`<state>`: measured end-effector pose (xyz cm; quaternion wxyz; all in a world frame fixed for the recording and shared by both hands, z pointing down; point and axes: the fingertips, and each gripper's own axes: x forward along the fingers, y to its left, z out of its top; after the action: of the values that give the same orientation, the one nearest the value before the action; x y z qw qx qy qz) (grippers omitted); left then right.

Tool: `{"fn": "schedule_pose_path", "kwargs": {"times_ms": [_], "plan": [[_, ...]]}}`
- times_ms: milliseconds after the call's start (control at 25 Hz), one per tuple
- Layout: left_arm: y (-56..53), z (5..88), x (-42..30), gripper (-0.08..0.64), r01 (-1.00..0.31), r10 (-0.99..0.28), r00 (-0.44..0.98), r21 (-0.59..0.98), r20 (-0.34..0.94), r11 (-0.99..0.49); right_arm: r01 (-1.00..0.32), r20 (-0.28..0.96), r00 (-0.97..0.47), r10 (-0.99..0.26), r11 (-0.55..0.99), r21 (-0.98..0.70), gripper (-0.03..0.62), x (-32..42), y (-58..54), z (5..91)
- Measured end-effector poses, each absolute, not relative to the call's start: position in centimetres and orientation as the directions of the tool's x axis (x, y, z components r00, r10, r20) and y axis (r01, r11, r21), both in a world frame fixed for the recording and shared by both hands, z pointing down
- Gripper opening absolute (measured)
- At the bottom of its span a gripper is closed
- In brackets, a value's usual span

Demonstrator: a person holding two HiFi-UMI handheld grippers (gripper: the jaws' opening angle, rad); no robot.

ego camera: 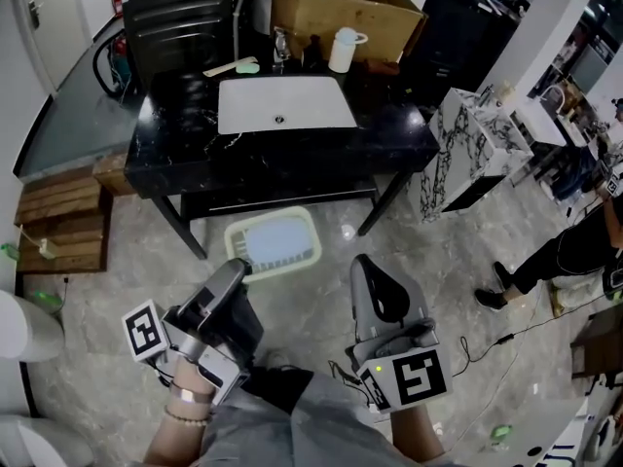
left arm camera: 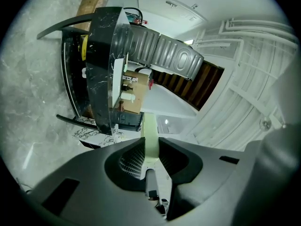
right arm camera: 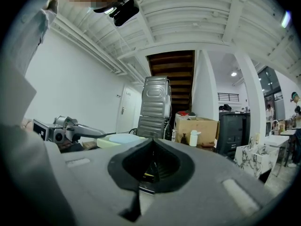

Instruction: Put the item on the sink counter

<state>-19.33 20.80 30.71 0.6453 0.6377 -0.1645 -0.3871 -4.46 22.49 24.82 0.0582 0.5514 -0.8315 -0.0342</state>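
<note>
Storeroom: sink counter (ego camera: 175, 129), cardboard box (ego camera: 384, 19)

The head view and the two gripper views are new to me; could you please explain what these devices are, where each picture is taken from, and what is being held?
There is no robot here. A person holds a two-jaw gripper in each hand, and the cubes with square markers are part of those grippers. The head view comes from a camera on the person's head, looking down at a black sink counter with a white basin and a white bottle. The other two pictures come from cameras riding on each gripper, looking along its jaws. The left gripper is clamped on the rim of a pale green basket, held above the floor in front of the counter. The right gripper is shut and empty.
</note>
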Motion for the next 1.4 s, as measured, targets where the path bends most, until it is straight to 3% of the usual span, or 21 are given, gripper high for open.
{"fn": "schedule_pose_path", "kwargs": {"times_ms": [1400], "plan": [[15.9,31.7,-6.6,0.089,0.327,-0.519,0.805,0.945,-0.288,-0.017,-0.983,0.063,-0.119,-0.991,0.127,0.133,-0.003,6.4,21.0,25.3]]}}
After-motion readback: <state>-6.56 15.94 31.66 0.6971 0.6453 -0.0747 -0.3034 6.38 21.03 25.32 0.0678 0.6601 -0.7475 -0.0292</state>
